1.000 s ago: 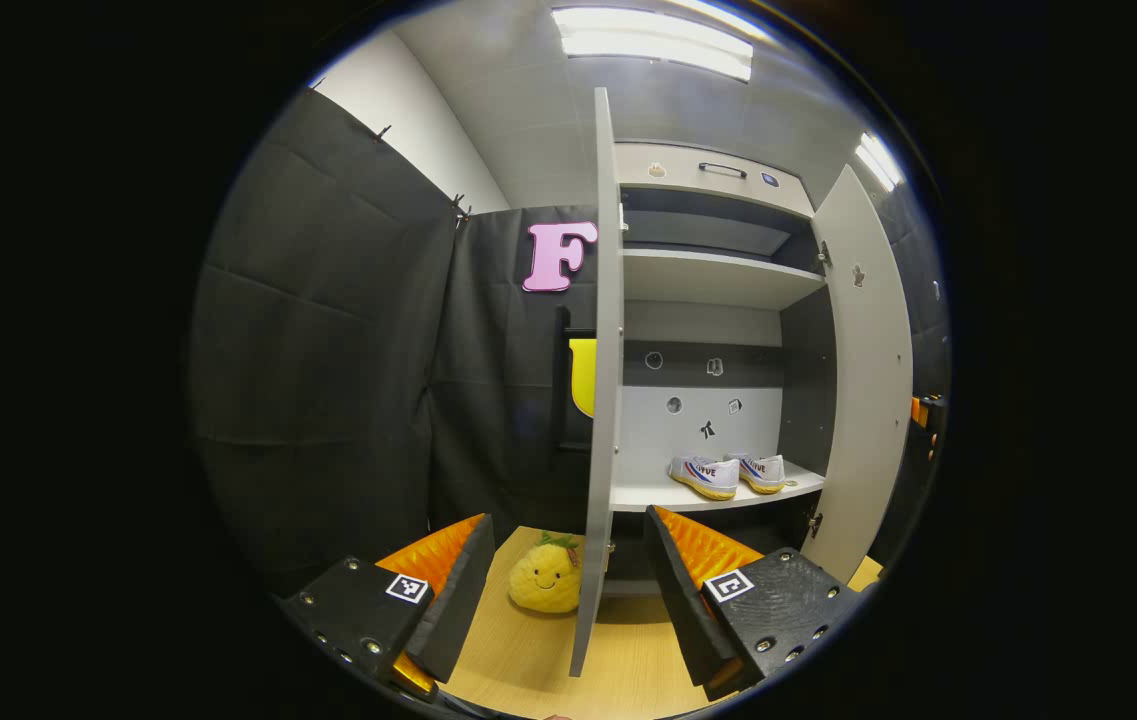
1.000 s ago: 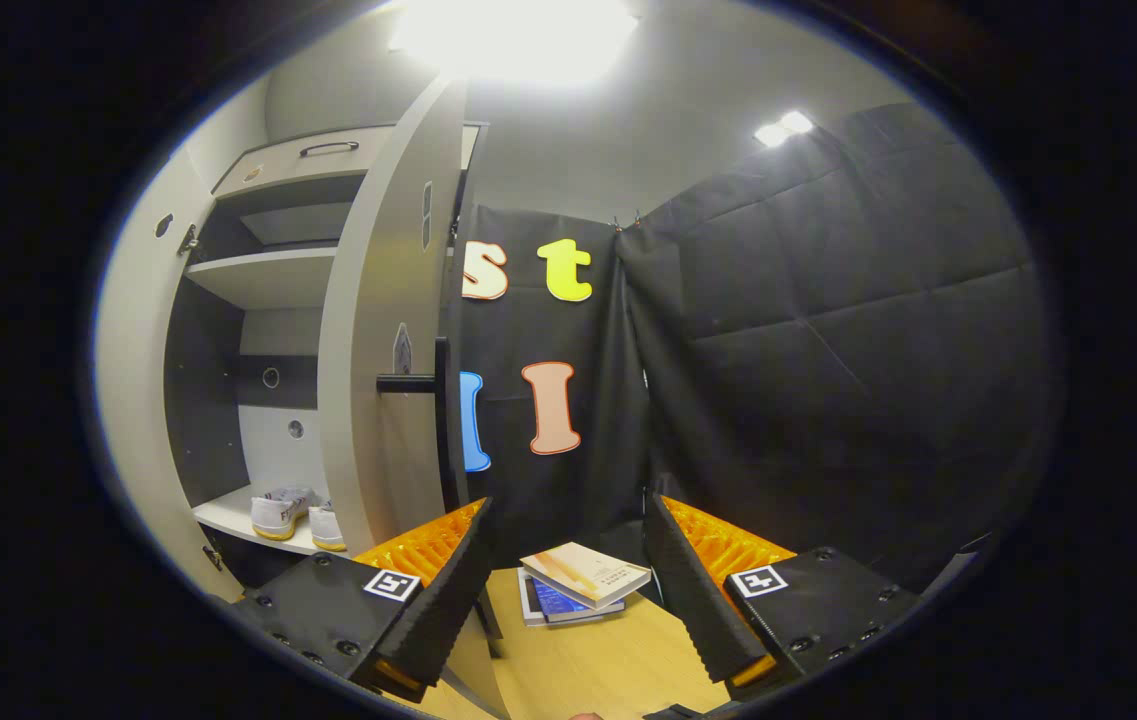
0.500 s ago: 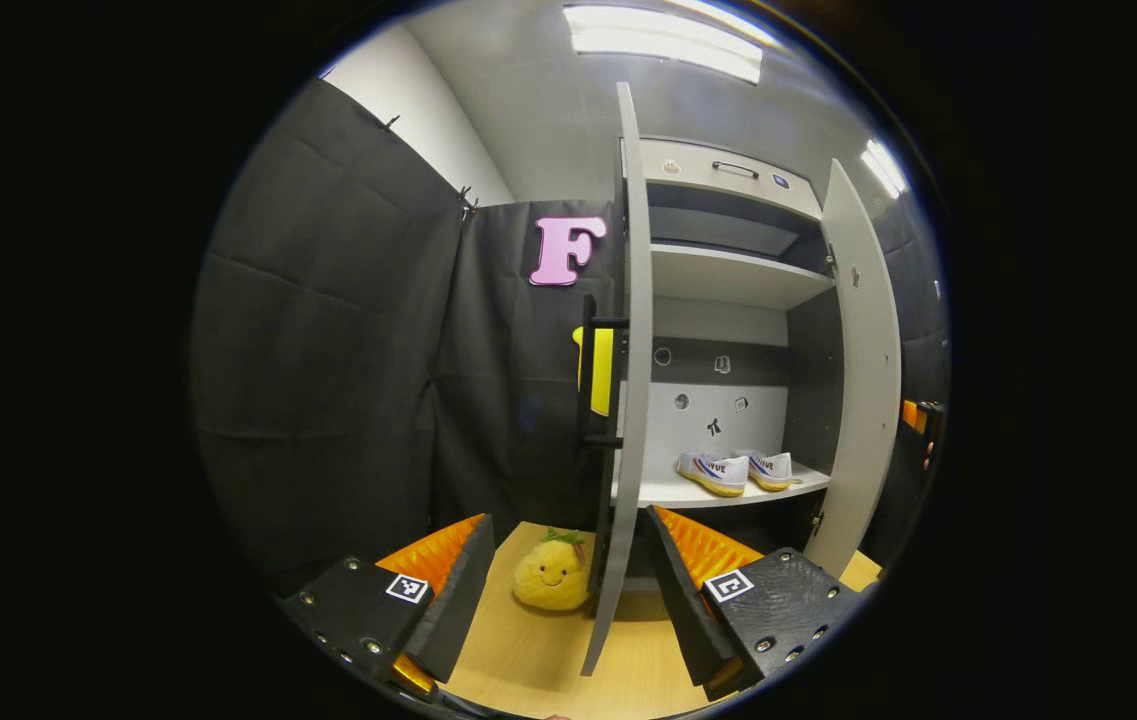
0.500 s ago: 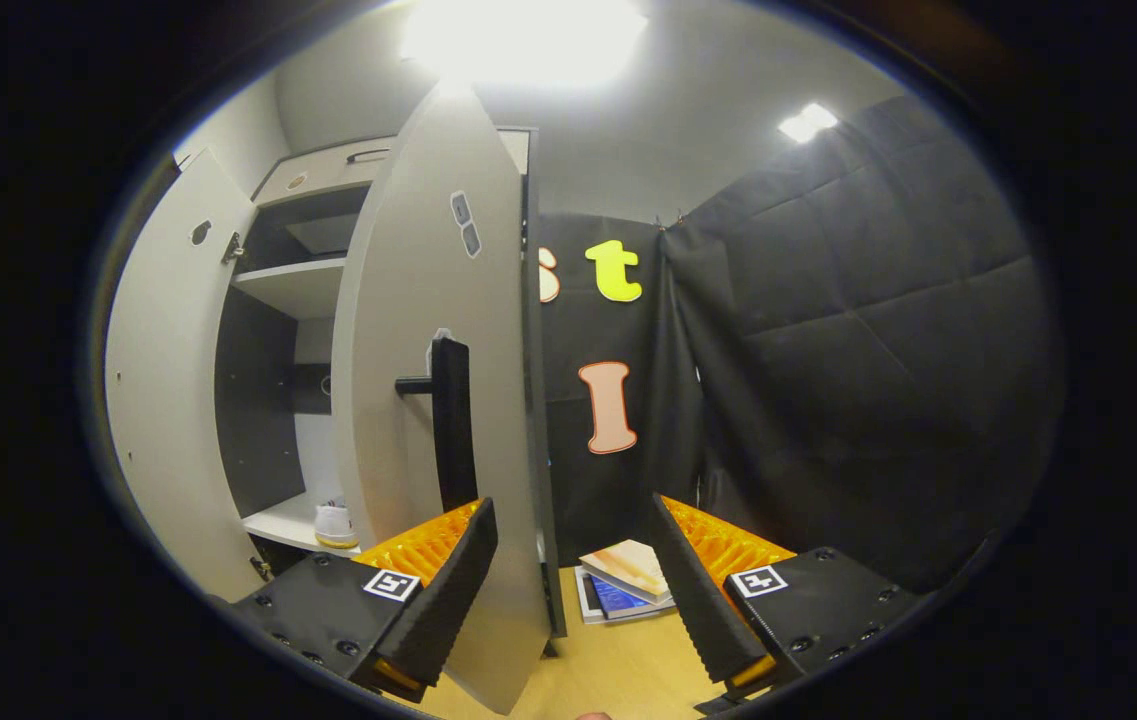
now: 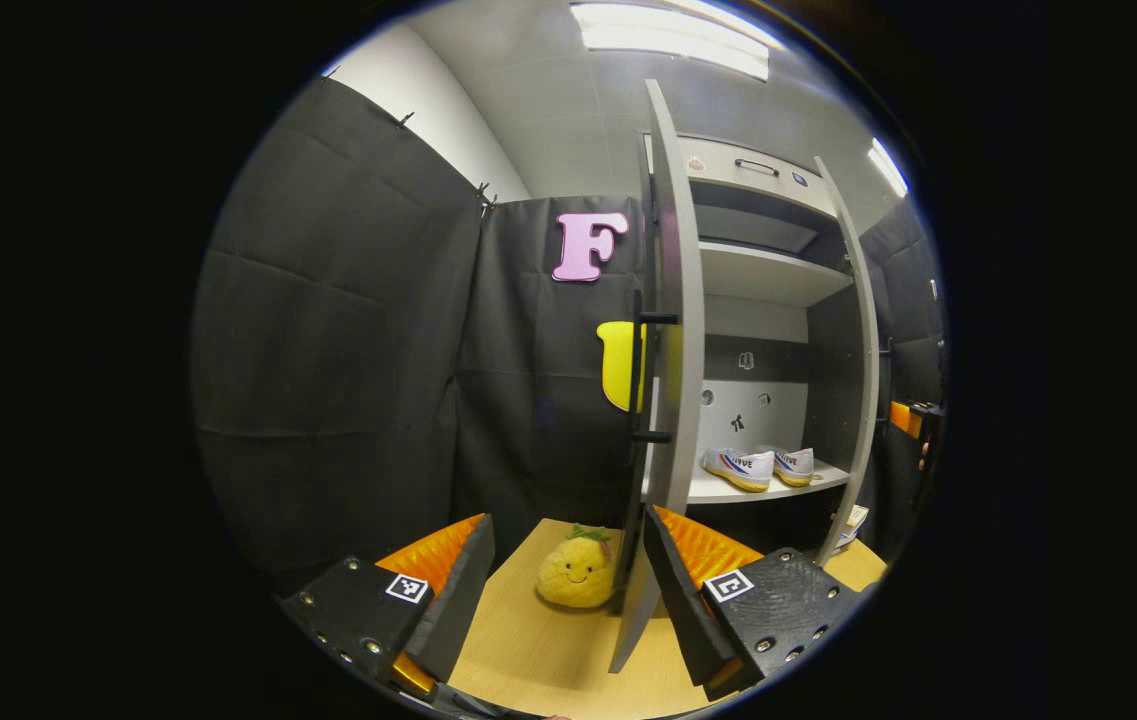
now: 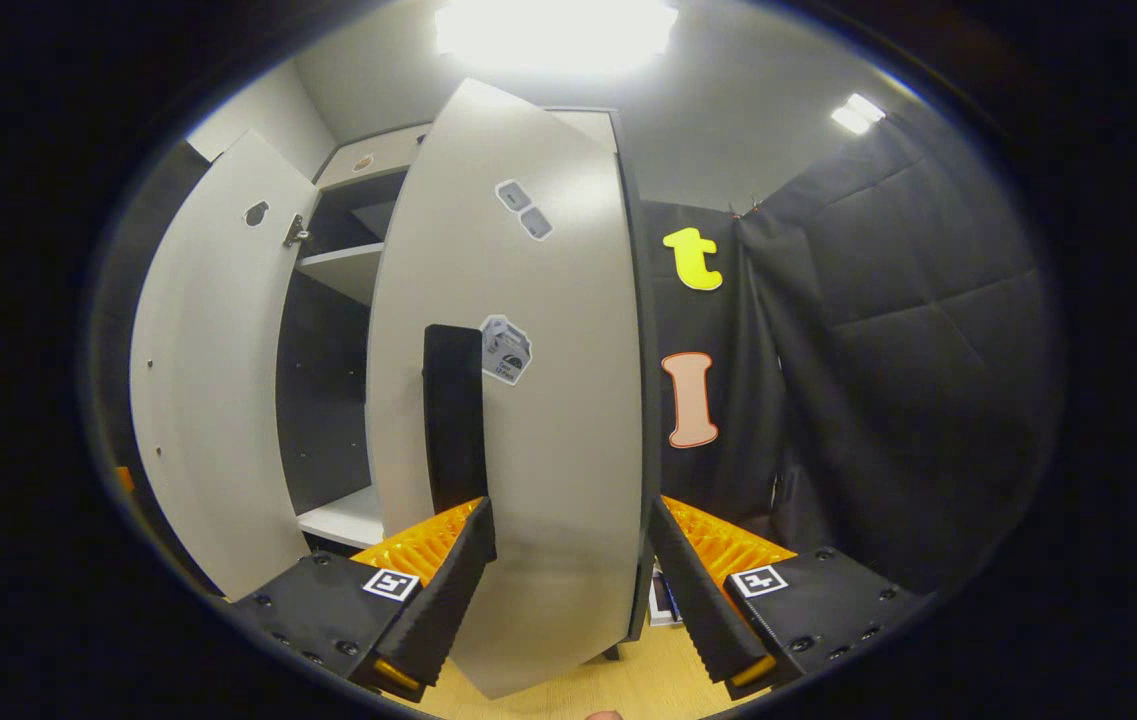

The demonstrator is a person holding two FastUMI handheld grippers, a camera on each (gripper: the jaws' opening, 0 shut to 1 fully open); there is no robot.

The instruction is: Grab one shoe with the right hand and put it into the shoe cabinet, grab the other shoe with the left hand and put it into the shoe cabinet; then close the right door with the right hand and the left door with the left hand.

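Both shoes [image 5: 758, 467] already on the lower shelf of the shoe cabinet [image 5: 773, 280], hence right hand-held gripper [image 6: 568, 570] spread wide, grasping nothing, facing the right door [image 6: 528, 400]; left hand-held gripper [image 5: 568, 570] likewise released beside the left door [image 5: 673, 330].

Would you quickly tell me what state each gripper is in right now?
Left gripper: open, holding nothing, beside the left door.
Right gripper: open, holding nothing, facing the right door.
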